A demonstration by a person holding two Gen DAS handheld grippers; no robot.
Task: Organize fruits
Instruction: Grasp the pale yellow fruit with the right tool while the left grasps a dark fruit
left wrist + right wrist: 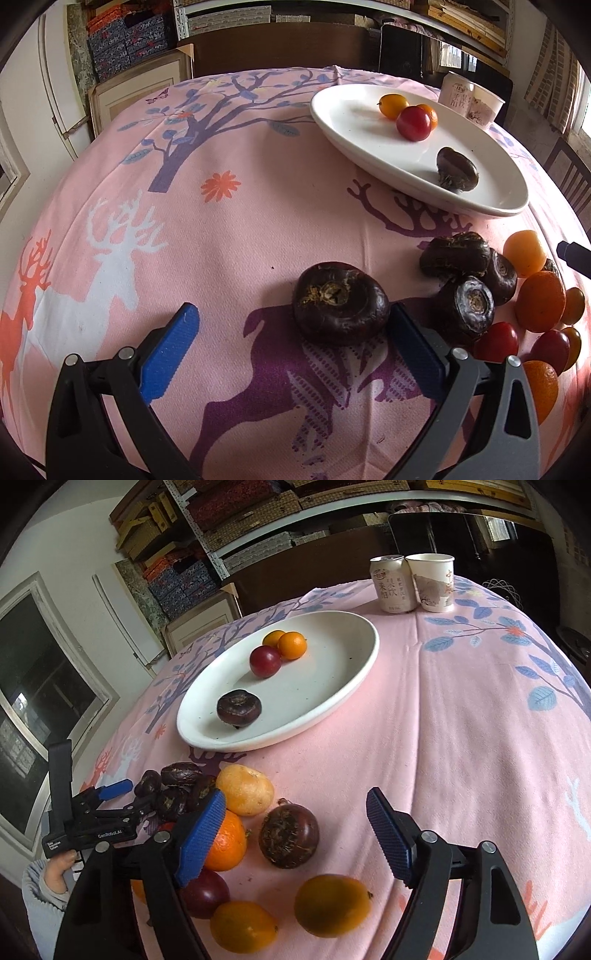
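A white oval plate point(332, 122) point(365, 657) holds two small oranges point(286, 642), a red fruit point(265, 661) and one dark water chestnut point(239, 707). Loose fruit lies in front of it on the pink cloth: water chestnuts point(458, 254), oranges point(243, 790) and red fruits point(496, 341). My left gripper point(291, 310) point(138, 794) is open around a large water chestnut point(340, 306) that lies against its right finger. My right gripper point(295, 795) is open over another water chestnut point(288, 834). Its pads stand apart from that chestnut.
A drink can point(391, 585) and a paper cup point(434, 581) stand at the far edge of the table, behind the plate. The deer-patterned cloth point(229, 236) drops off at the table's rounded edges. A hand in a grey sleeve point(48, 882) holds the left gripper.
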